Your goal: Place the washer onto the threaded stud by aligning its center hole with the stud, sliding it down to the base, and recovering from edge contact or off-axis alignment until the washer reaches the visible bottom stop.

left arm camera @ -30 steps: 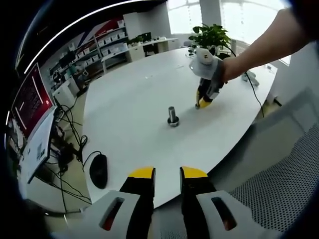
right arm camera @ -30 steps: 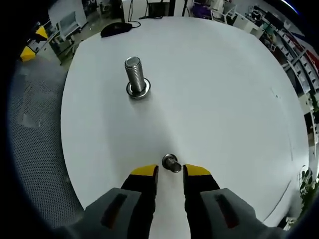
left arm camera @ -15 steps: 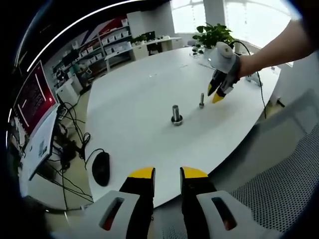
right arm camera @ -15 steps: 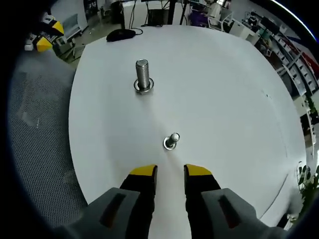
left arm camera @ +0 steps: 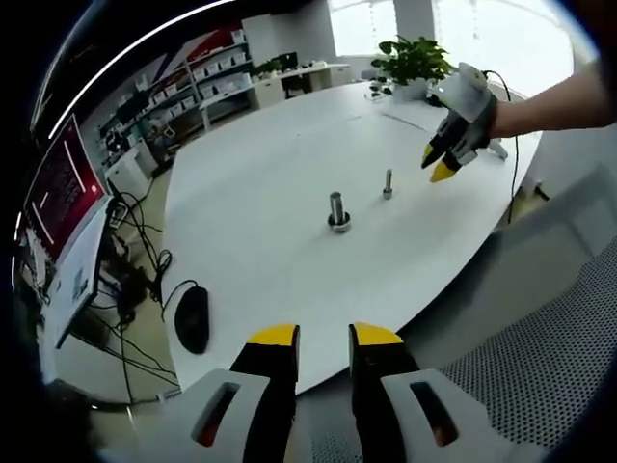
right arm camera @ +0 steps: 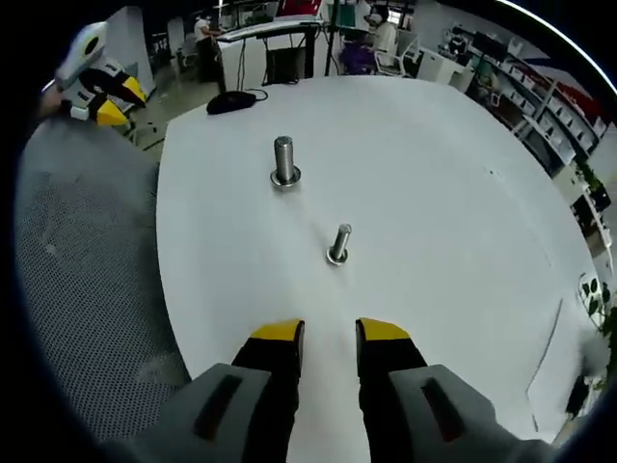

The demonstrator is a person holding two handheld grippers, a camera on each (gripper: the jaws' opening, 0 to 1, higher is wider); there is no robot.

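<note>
White table (right arm camera: 434, 222) bears two upright studs (right arm camera: 283, 161); both hand-held grippers (right arm camera: 328, 338) hover off-edge, narrowly parted, empty.

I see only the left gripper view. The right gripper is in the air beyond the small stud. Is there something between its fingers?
Observer: No. In the right gripper view, the fingers of the right gripper stand apart with nothing between them.
Operator: And the washer, where is it?
Observer: A flat ring, apparently the washer, lies around the base of the small stud, down on the table.
</note>
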